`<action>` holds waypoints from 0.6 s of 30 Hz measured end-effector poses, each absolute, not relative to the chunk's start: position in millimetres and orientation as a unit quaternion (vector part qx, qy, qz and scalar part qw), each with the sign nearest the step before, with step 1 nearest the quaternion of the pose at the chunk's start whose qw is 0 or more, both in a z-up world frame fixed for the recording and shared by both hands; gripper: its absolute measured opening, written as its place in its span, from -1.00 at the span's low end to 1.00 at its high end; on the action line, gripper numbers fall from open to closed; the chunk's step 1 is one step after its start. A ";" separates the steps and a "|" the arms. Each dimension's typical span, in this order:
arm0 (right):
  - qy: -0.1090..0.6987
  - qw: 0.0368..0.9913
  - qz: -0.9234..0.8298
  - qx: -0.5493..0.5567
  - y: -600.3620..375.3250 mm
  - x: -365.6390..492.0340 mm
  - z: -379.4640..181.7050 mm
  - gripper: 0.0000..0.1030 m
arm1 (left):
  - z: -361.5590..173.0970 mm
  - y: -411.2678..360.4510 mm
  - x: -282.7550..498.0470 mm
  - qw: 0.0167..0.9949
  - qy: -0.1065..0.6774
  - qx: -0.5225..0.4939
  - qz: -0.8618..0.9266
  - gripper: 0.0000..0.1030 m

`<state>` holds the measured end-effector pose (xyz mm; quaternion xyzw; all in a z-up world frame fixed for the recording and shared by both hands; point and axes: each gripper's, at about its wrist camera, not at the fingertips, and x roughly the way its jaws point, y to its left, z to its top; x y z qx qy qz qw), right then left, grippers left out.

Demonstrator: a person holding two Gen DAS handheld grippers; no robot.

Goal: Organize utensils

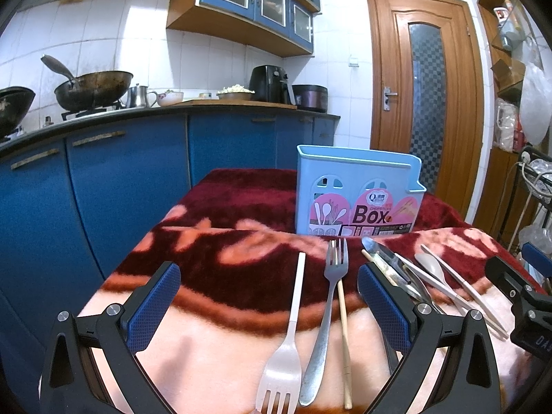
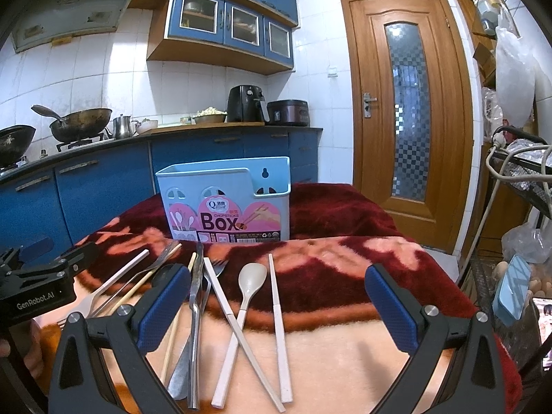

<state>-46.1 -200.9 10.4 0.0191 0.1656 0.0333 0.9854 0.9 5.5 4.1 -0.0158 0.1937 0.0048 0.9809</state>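
**Both grippers hovering open over the utensils**

The left gripper and right gripper are hanging with fingers spread wide, gripping nothing. Forks, chopsticks, a knife and a beige spoon are lying on the blanket-covered tabletop, in front of the upright blue utensil box.

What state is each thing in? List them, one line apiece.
Left claw: open, empty, above the forks.
Right claw: open, empty, above the spoon.
Blue chopsticks box: upright on the blanket, nothing sticking out.
Metal fork: lying flat, tines toward the box.
Beige plastic fork: flat, tines toward the camera.
Beige spoon: flat, crossing a chopstick.
Door: shut.
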 end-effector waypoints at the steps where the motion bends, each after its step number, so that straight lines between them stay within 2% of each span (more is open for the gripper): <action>1: 0.169 0.985 0.036 0.020 -201.6 -44.8 11.7 1.00 | 4.4 5.7 1.4 0.981 0.195 -0.016 0.005 0.99; 13: 0.236 0.970 0.064 0.000 -214.5 -18.8 31.7 1.00 | 19.3 5.3 15.4 0.975 0.223 0.012 0.002 0.99; 18: 0.280 0.957 0.071 -0.003 -219.5 -4.9 33.2 1.00 | 23.1 9.6 28.8 0.966 0.258 0.004 -0.010 0.99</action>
